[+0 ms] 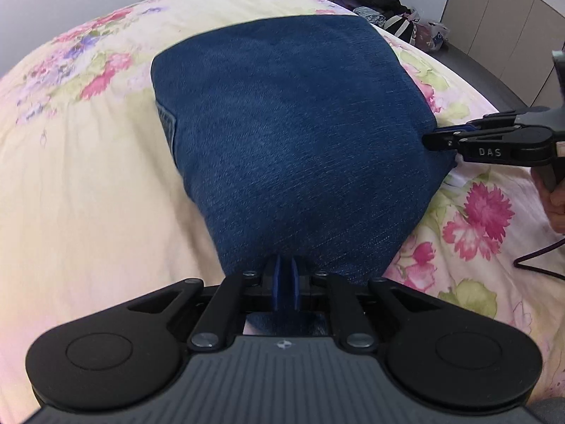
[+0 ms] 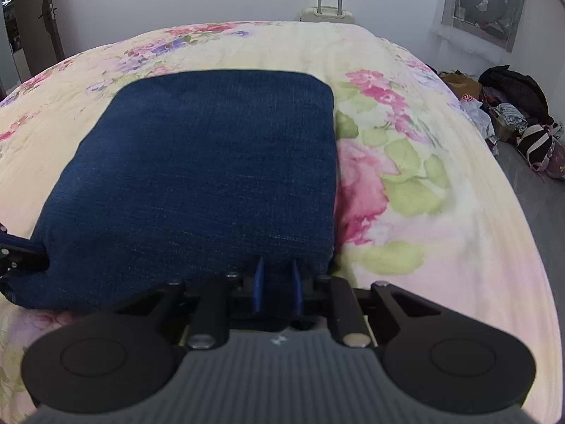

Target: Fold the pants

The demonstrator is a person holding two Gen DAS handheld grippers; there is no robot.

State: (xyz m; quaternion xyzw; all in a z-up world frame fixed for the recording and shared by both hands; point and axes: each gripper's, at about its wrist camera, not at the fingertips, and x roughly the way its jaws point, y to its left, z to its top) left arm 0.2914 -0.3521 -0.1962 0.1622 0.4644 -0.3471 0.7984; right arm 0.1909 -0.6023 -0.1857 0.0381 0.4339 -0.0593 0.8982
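Left gripper: blue fingers nearly together, pinching the near edge of the pants.
Right gripper: fingers narrowly apart, denim clamped between them at the near right corner.
Pants: folded into a blue denim rectangle, lying flat on the floral bedspread.
Suitcase: upright beyond the bed.
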